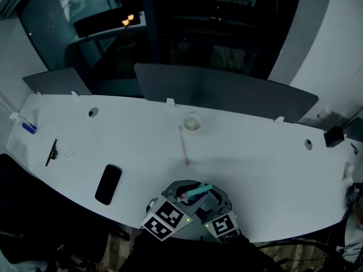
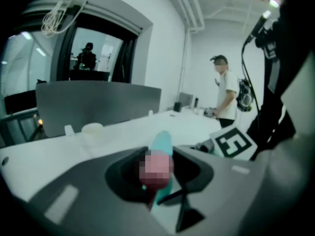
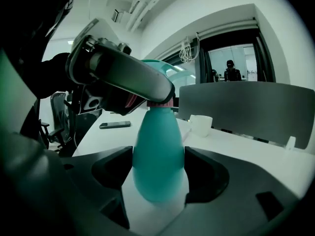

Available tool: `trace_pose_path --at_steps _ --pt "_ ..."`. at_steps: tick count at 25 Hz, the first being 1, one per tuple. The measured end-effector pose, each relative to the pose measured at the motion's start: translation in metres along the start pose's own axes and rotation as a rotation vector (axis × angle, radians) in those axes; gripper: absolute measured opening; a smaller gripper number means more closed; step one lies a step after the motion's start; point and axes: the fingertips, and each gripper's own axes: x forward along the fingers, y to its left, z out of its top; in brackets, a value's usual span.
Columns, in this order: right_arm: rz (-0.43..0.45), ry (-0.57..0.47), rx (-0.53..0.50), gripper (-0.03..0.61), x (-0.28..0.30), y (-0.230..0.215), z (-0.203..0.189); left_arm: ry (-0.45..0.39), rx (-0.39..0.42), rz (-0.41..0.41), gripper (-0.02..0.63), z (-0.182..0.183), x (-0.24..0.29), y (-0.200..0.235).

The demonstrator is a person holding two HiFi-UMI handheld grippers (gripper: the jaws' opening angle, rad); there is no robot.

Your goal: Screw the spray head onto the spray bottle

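Sitting between right fingers point(image 3: 112, 167), touching: spray bottle point(image 3: 158, 156).

Near edge of counter point(image 1: 255, 169), centre: spray bottle point(image 3: 157, 141) between right gripper point(image 3: 158, 170) jaws, spray head point(image 2: 161, 144) on top of it, in left gripper point(image 2: 158, 173) jaws. Phone point(image 1: 108, 184) lies to their left. Cup point(image 1: 192, 122) farther back, just before divider panel point(image 1: 227, 89). Thin stick point(image 1: 184, 145) lies between cup and bottle.

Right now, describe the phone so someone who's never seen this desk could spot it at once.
Start at the long white desk and follow its near edge leftward. The phone lies flat there. It is the only dark rounded slab; the black pen-like thing farther left is much thinner.
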Motion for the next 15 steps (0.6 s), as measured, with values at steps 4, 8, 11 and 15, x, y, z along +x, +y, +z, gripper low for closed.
trace_pose_path --at_steps 4,8,11,15 --pt "0.156 -0.002 -0.05 0.333 -0.004 0.007 -0.001 0.047 0.092 -0.073 0.136 -0.006 -0.002 -0.009" --pt "0.474 -0.049 -0.178 0.333 -0.01 0.02 0.0 0.111 0.19 -0.268 0.137 -0.011 -0.006 -0.022" --pt "0.678 -0.011 -0.221 0.333 -0.013 0.025 -0.004 0.144 0.241 -0.357 0.137 -0.013 -0.007 -0.029" --pt "0.654 0.05 -0.174 0.334 -0.013 0.022 -0.003 0.099 0.194 -0.317 0.137 -0.01 -0.007 -0.028"
